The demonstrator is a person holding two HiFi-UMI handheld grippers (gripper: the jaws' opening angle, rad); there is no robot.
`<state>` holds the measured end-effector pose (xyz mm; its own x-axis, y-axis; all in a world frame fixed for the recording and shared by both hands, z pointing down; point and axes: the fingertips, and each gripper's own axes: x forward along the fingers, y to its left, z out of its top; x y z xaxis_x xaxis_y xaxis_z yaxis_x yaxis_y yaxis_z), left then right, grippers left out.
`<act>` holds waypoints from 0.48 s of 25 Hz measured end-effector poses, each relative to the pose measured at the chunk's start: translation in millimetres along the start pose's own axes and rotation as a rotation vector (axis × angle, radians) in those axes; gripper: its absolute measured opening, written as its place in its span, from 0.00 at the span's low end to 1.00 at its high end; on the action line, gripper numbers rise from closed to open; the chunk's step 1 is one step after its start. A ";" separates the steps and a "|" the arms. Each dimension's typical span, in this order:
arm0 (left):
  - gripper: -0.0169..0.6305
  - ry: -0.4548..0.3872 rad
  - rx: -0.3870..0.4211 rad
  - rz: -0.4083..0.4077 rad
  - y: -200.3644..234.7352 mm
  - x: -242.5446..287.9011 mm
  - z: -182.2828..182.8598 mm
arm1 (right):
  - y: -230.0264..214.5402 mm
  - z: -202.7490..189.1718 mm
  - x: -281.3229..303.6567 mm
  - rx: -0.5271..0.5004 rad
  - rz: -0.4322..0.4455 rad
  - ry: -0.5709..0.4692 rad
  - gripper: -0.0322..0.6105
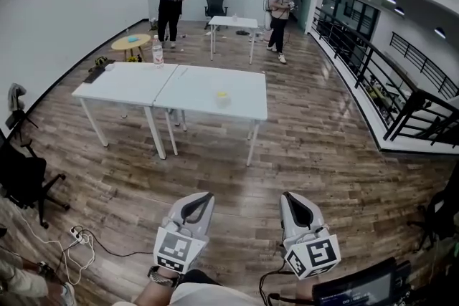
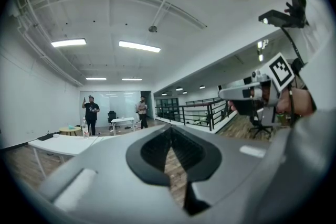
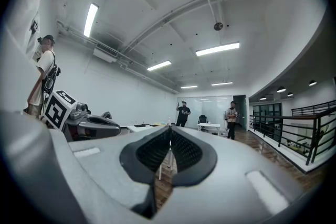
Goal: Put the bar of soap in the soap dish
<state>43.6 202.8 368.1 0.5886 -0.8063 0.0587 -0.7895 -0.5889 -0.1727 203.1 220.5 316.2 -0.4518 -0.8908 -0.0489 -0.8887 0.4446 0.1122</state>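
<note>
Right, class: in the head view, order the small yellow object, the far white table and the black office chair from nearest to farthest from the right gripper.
1. small yellow object, on the near table, ahead of the right gripper.
2. far white table, mid-room.
3. black office chair, at the room's far end.

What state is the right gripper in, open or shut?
Shut: the right gripper holds nothing; in its own view the black pads meet at the tips.

Head view: high, forward-down, above left gripper (image 1: 204, 198) and right gripper (image 1: 289, 197); desk (image 1: 129, 82) far. Gripper views: low, level, sharing desk, far people (image 1: 171, 0).
</note>
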 end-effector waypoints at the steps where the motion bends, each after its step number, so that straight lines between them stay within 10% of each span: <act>1: 0.04 -0.002 0.003 0.001 -0.6 -3.7 0.8 | 2.9 -0.5 -1.7 0.001 0.002 0.001 0.05; 12: 0.04 0.020 -0.018 0.005 0.4 -35.7 -11.8 | 29.9 2.8 -10.7 0.002 0.002 0.006 0.05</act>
<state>20.2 230.7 377.5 0.5809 -0.8103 0.0773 -0.7958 -0.5853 -0.1552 181.2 243.6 317.2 -0.4527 -0.8907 -0.0424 -0.8881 0.4461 0.1106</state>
